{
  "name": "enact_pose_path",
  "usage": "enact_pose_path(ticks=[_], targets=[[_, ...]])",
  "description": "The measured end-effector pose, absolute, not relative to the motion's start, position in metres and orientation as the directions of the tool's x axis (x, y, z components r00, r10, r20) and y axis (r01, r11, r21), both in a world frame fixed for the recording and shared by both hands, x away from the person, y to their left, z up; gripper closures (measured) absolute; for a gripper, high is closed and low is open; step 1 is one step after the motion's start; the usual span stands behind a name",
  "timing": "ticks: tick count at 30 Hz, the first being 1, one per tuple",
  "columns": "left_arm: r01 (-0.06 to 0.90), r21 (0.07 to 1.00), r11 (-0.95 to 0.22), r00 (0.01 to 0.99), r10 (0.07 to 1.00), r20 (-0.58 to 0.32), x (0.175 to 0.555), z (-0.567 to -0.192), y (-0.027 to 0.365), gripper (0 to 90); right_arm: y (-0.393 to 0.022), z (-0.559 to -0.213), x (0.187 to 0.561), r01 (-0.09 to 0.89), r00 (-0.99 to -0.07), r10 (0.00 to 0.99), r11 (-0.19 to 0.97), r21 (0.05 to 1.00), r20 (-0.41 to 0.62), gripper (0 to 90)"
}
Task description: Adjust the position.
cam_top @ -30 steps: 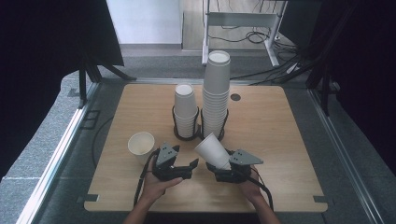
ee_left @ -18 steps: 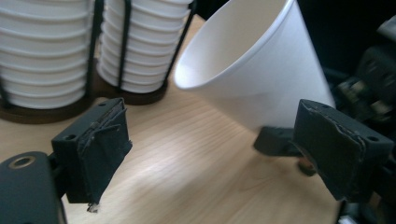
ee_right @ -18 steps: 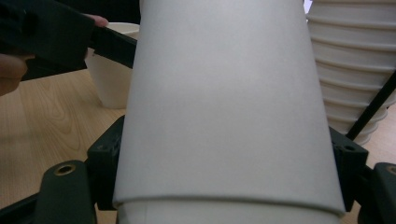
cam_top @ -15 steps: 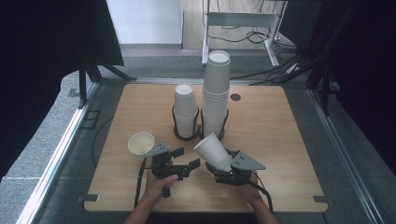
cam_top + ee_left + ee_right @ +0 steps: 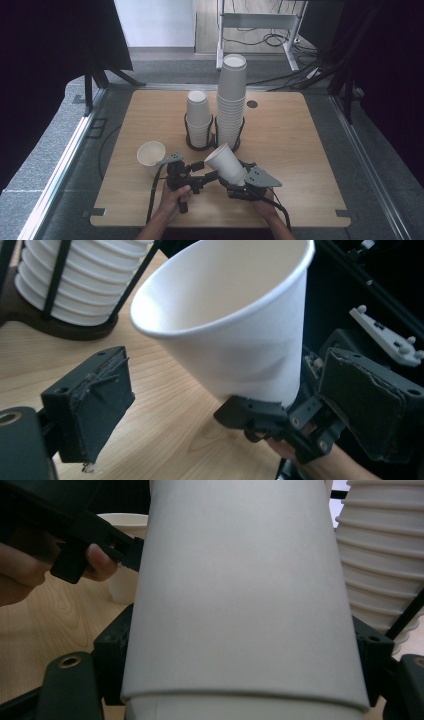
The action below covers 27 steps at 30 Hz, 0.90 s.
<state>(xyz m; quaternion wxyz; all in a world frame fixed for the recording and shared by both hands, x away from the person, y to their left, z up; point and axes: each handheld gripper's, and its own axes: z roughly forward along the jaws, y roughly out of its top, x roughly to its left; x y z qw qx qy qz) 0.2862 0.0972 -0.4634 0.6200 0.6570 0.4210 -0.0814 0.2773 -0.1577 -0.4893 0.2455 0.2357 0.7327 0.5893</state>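
Note:
A white paper cup [image 5: 225, 162] lies tilted in my right gripper [image 5: 238, 177], mouth up and to the left. The right gripper view shows the cup wall [image 5: 240, 605] squeezed between both jaws, near its base. My left gripper [image 5: 205, 171] points right at this cup and is open. In the left gripper view its pads [image 5: 95, 400] stand on either side of the cup [image 5: 235, 330] without touching it. A second, loose cup [image 5: 150, 155] stands upright on the table, just left of the left gripper.
Two wire holders stand mid-table: a short stack of cups [image 5: 199, 116] and a tall stack [image 5: 232, 97], just behind the held cup. The wooden table [image 5: 300, 150] has a small dark hole [image 5: 252, 104] at the back. Cables trail from both grippers.
The left gripper has shifted a little right, so its open jaws now flank the held cup. The right gripper has tipped the cup slightly more. The loose cup has not moved.

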Motion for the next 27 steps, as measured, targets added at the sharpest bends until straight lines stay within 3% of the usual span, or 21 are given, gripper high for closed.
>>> enact_pose_path(ticks=[16,27], targets=[[0.704,0.685,0.185,0.598,0.364,-0.714,0.305,-0.469,0.086,7.4,-0.138,-0.493,0.268,0.016,-0.786,0.605,0.229,0.973,-0.129,22.8],[0.669,0.723,0.172,0.631,0.384,-0.674,0.304,-0.47,0.083,11.9,-0.138,-0.496,0.27,0.034,-0.788,0.602,0.247,0.968,-0.126,22.0]])
